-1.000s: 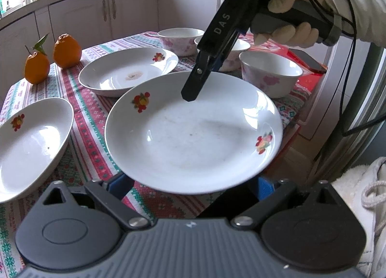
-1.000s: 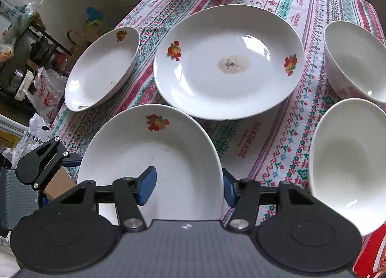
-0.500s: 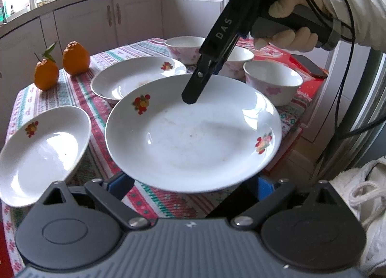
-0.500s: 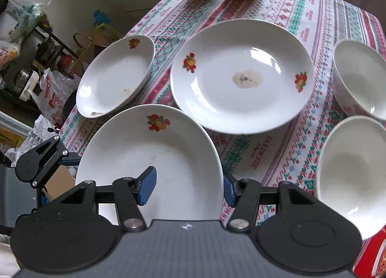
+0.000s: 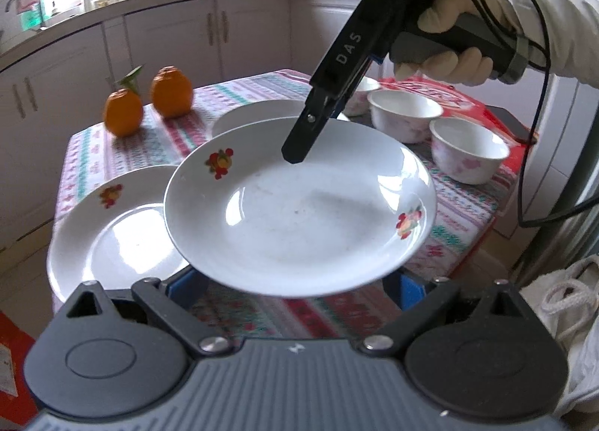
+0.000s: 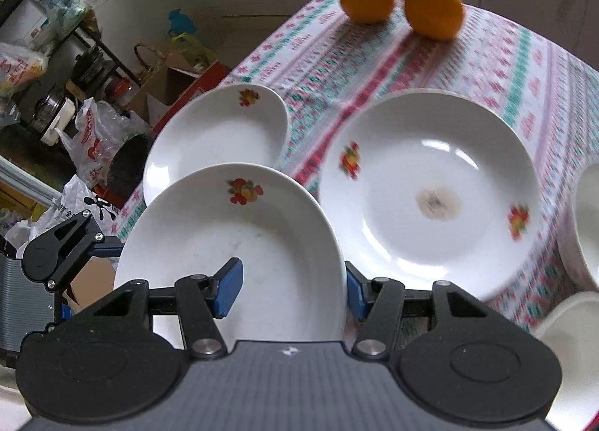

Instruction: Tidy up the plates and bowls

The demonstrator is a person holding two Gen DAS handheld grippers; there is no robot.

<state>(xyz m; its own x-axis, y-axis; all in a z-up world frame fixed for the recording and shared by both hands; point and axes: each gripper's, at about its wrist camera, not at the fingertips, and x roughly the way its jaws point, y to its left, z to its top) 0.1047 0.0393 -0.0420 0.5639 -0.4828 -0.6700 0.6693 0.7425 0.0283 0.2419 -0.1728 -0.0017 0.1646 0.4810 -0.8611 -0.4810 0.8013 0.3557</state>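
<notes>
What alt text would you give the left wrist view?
A white plate with fruit decals is held above a patterned tablecloth, the left gripper at its near rim and the right gripper on its far rim. Another plate, two oranges and bowls sit behind.

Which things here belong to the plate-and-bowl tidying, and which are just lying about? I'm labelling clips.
Job:
- held plate, gripped by both the left gripper and the right gripper
- stained plate
- small plate
- bowls

Lying about:
- two oranges
- phone

Glossy ceramic plate (image 5: 299, 214), woven tablecloth (image 5: 179, 131)
</notes>
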